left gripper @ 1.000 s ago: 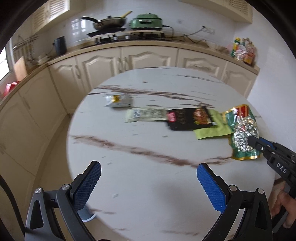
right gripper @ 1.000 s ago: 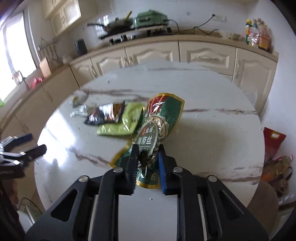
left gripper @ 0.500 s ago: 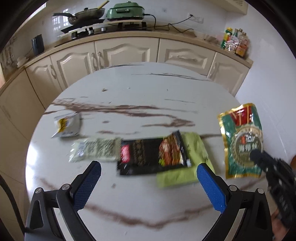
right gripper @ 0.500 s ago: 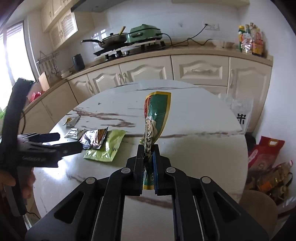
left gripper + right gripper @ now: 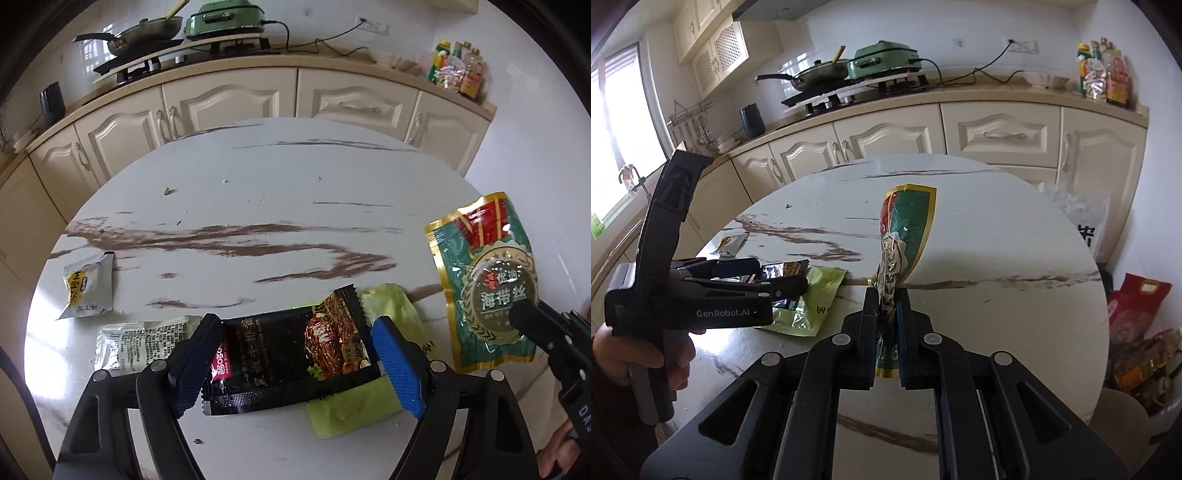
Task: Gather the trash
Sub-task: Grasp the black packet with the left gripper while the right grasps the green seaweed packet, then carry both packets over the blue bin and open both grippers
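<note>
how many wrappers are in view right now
5: green packet held up by the right gripper; black wrapper between the closing left gripper's fingers; lime one beneath; silver sachet; yellow-labelled sachet far left.

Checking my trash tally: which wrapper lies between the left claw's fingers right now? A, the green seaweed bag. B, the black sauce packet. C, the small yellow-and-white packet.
B: the black sauce packet lies on the table between the closing left claw fingers.

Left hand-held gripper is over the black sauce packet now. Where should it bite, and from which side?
Come straight down on the black packet, pinching across its short ends. It lies flat, partly over the lime wrapper. The left hand-held gripper already straddles it, jaws closing; keep pads off the lime wrapper.
</note>
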A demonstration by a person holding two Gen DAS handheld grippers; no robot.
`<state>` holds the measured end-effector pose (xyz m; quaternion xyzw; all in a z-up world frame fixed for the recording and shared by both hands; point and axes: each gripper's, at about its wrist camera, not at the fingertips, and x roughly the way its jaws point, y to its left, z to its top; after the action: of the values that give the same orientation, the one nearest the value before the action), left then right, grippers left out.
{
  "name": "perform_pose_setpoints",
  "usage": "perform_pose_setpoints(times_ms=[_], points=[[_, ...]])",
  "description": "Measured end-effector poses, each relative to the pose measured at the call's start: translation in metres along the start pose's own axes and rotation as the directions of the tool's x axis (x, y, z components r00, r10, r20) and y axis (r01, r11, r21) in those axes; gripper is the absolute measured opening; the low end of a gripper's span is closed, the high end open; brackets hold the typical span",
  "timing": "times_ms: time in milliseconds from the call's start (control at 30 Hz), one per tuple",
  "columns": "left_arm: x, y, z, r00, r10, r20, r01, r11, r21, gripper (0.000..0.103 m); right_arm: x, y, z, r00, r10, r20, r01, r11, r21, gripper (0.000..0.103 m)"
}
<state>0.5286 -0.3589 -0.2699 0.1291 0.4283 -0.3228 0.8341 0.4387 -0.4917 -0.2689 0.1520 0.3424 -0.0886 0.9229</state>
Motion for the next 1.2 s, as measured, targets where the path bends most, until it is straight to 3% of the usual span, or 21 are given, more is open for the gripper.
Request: perform_pose_setpoints(times_ms=[100,167,233,267,567,833,1200], points=[[-0.001,-0.004,-0.006,1.000,-0.014,0.021,0.013,1.000,0.012,0.063,0.001,-0.001,0.000,1.000,0.002,0.001,-0.002,1.000,0.002,0.009],[-0.003,-0.009,-0.011,0.999,-0.034,0.031,0.033,0.999,0.033,0.047,0.000,-0.001,-0.001,1.000,0.005,0.002,-0.005,1.000,0.003,0.009],[-0.009,-0.012,-0.015,0.999,-0.033,0.038,0.031,0.998,0.053,0.041,-0.001,0.000,-0.002,1.000,0.003,0.001,-0.003,1.000,0.002,0.009],[-0.011,-0.014,-0.018,0.998,-0.036,0.044,0.033,0.998,0.058,0.034,-0.002,0.001,-0.002,1.000,0.003,0.002,-0.003,1.000,-0.001,0.009],[-0.031,-0.008,-0.040,0.997,-0.055,0.058,0.052,0.997,0.066,0.009,-0.006,0.011,-0.004,1.000,-0.009,0.002,0.009,1.000,-0.016,0.009],[-0.070,0.006,-0.056,0.990,-0.103,0.096,0.099,0.994,0.042,0.003,-0.017,0.025,-0.002,0.999,-0.010,0.031,0.011,0.999,-0.031,0.008],[-0.157,0.022,-0.071,0.955,-0.192,0.224,0.189,0.981,0.038,0.002,-0.063,0.061,0.013,0.991,-0.010,0.130,0.020,0.997,-0.081,0.008]])
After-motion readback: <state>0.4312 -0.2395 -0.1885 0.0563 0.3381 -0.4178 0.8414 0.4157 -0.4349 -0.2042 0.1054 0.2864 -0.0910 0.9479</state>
